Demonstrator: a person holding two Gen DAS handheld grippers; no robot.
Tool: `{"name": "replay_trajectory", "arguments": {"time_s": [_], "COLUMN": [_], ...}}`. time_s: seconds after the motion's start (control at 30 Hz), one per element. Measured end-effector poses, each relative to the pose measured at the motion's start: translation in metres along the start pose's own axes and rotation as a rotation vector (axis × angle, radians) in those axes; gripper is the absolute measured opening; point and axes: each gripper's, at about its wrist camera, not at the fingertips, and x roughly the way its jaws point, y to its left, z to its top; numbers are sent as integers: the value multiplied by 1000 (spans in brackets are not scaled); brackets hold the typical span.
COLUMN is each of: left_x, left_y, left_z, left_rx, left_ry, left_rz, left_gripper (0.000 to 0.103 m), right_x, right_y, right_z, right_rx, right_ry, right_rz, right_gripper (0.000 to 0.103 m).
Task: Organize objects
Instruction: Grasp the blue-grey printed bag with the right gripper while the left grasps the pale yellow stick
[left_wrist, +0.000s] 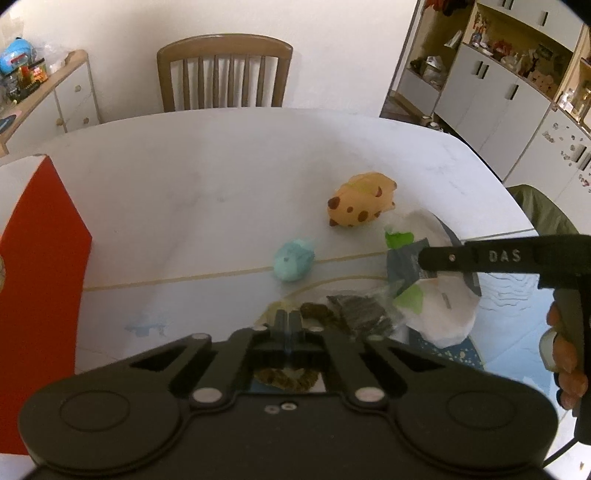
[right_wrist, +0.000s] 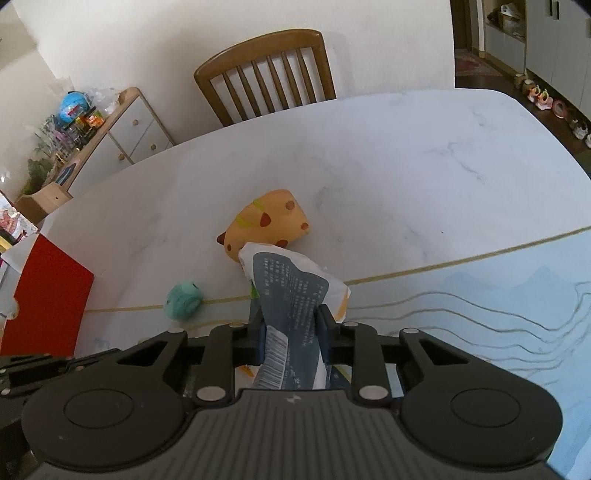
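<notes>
The right gripper (right_wrist: 290, 325) pinches the blue-and-white printed plastic snack packet (right_wrist: 291, 291) mid-body — light, crinkly, slippery, so better gripped near the sealed edge — while the left gripper (left_wrist: 289, 321) is closed, empty.

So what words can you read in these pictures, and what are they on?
"DAS": raised letters on the right gripper's black finger.
Rows of small print on the blue and white packet: too blurred to read.
Barcode on the same packet: digits unreadable.
</notes>
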Motion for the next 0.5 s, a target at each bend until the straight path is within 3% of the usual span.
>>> {"name": "replay_trajectory", "arguments": {"time_s": [0.13,0.17,0.23,0.5], "left_x": [4,4,3,17], "left_y": [1,1,3,0], "left_z": [0,0,-1,0], "left_rx": [-5,-10,-6,14], "left_ry": [18,21,16,71], "left_rz": [9,13,21,28], "left_gripper": [0,3,17,32], "right_x": [-7,-9,-17,-38], "right_y": [-3,-4,-6,-12], "right_z": [-5,-6,-11,-24], "right_rx": [7,7,-1,-45], "right_ry": [1,-1,-3,-10], "right_rz": [12,17,29,38], "right_gripper": [25,25,25,25]}}
